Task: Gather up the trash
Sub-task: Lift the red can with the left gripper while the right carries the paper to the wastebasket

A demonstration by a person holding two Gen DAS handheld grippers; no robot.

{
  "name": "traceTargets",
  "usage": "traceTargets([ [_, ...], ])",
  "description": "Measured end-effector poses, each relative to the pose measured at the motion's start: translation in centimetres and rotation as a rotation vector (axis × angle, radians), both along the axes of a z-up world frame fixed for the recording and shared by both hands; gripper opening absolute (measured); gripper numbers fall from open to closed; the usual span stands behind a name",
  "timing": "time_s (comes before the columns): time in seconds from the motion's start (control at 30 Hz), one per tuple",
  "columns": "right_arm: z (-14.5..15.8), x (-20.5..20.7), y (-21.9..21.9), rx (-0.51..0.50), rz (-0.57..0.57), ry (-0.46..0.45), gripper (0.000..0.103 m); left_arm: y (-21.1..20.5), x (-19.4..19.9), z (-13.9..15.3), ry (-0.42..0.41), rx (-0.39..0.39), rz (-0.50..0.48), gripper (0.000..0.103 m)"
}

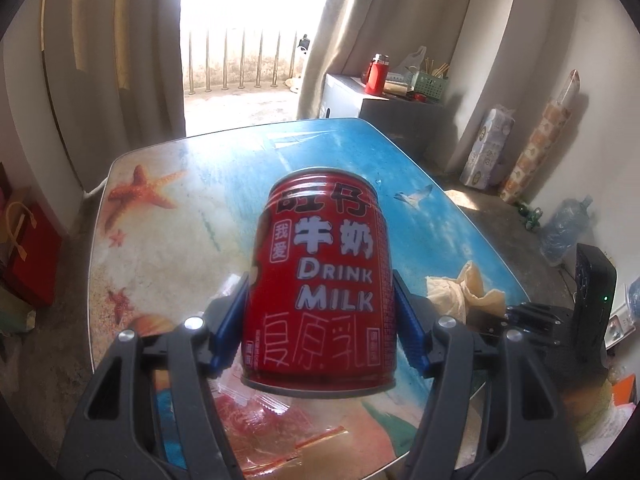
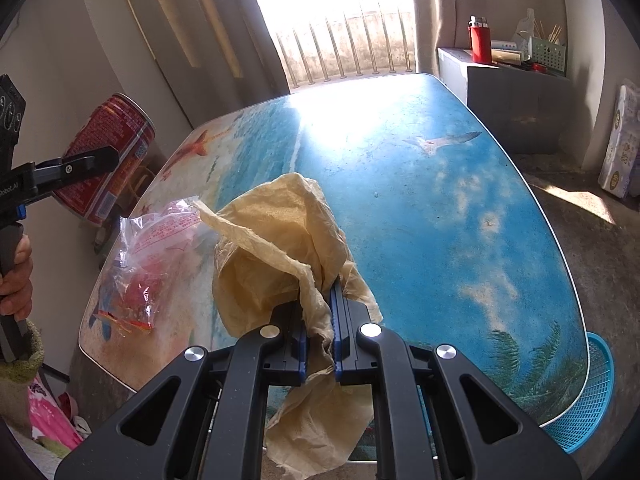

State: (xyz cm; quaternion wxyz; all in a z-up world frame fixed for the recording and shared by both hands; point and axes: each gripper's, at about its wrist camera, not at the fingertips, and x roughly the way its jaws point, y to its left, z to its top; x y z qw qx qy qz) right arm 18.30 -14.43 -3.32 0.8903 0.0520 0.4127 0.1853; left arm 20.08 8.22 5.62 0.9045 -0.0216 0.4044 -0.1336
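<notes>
A red milk drink can (image 1: 320, 280) is held above the table, with my left gripper (image 1: 322, 286) shut on its sides by the blue pads. In the right wrist view the same can (image 2: 120, 136) hangs tilted off the table's left edge, with one left finger (image 2: 86, 163) across it. My right gripper (image 2: 320, 304) is shut on a crumpled tan paper (image 2: 276, 240), lifted just over the table. That paper (image 1: 456, 288) also shows at the right of the left wrist view. A clear plastic wrapper with red print (image 2: 144, 268) lies on the table's near left corner.
The table (image 2: 460, 200) has a glossy beach print. A blue mesh basket (image 2: 588, 400) sits below its near right edge. A cabinet (image 2: 516, 96) with a red flask (image 2: 480, 40) stands at the back right. A hand (image 2: 16, 276) grips the left handle. Bags (image 1: 28, 256) lie on the floor at the left.
</notes>
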Motion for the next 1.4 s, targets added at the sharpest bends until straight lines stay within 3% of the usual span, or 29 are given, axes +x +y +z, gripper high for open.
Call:
traceTargets([
  [0.53,-0.2,-0.7,-2.8,0.014,-0.068,0.006,0.009,-5.0,-2.0,-1.7,0.007,0.068,-0.040,0.062],
  [1.4,0.6,-3.1,-4.3,0.034,-0.120,-0.030,0.009,-6.7,-3.4,-0.6,-0.043,0.122,-0.057,0.062],
])
